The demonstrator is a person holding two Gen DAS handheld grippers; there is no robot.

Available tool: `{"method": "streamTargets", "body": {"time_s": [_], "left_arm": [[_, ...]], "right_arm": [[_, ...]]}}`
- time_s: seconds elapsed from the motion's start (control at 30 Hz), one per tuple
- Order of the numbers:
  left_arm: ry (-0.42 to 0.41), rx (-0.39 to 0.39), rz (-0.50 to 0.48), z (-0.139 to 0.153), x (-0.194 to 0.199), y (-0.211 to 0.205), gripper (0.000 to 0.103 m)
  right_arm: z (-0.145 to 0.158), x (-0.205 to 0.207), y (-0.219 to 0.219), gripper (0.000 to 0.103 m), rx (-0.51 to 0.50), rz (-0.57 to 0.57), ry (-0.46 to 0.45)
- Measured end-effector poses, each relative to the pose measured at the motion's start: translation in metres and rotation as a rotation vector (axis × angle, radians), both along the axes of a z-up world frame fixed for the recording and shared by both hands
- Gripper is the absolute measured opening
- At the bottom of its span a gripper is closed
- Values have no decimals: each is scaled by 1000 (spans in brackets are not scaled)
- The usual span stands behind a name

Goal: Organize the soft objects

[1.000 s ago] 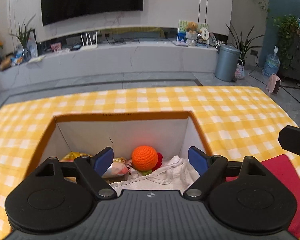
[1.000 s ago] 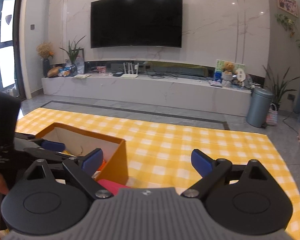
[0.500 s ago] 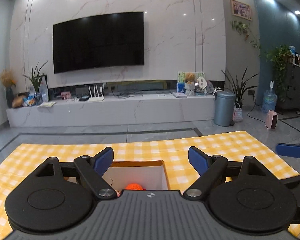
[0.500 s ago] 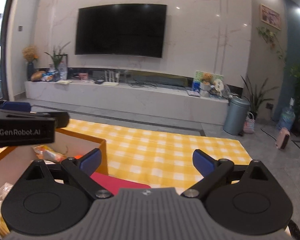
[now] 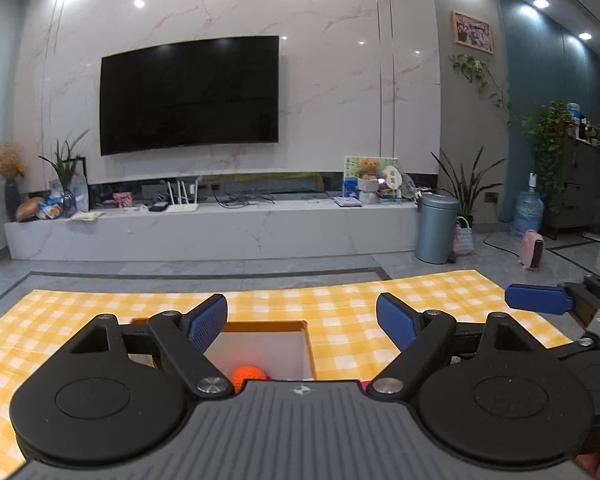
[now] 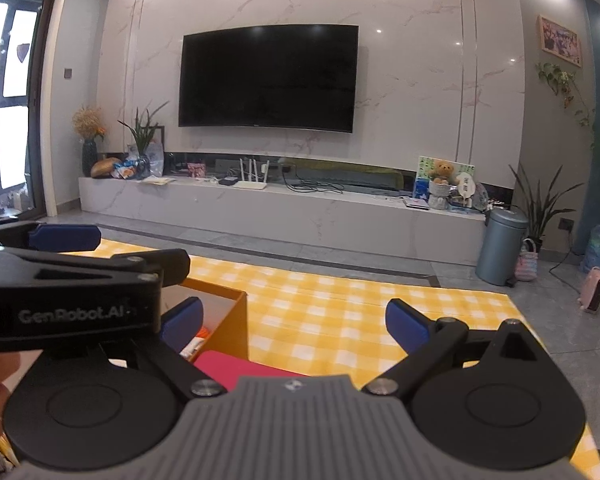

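Grippers level, agape, above box

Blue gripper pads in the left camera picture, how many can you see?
3. Two are the left gripper's own pads, spread apart above the box. One is the right gripper's, at the right edge; its partner is hidden.

Both wrist cameras sit low over the yellow checked cloth, facing the wall-mounted television; both views share the orange box, the right from farther right.
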State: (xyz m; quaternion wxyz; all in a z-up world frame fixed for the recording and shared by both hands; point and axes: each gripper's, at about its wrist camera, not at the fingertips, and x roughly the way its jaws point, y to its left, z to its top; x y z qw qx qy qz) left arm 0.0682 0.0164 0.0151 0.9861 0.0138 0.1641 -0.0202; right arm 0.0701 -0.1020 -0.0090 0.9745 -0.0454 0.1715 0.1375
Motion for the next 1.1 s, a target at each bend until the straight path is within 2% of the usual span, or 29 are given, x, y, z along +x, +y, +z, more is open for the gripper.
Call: {"method": "streamTargets", "body": {"time_s": [0.17,0.7,0.87,1.1], "left_arm": [[-27,26,22,-4,-2,-1,99],[2,34,40,-11,-2,0,99],[27,4,39,-13,3,4,99],[34,26,52,-17,4,2,99]], "right_arm": [[-3,0,2,96,34,34,14],[-12,4,12,97,15,30,37],[-14,6,11,97,23,31,50],[-21,9,11,97,7,29,64]]}}
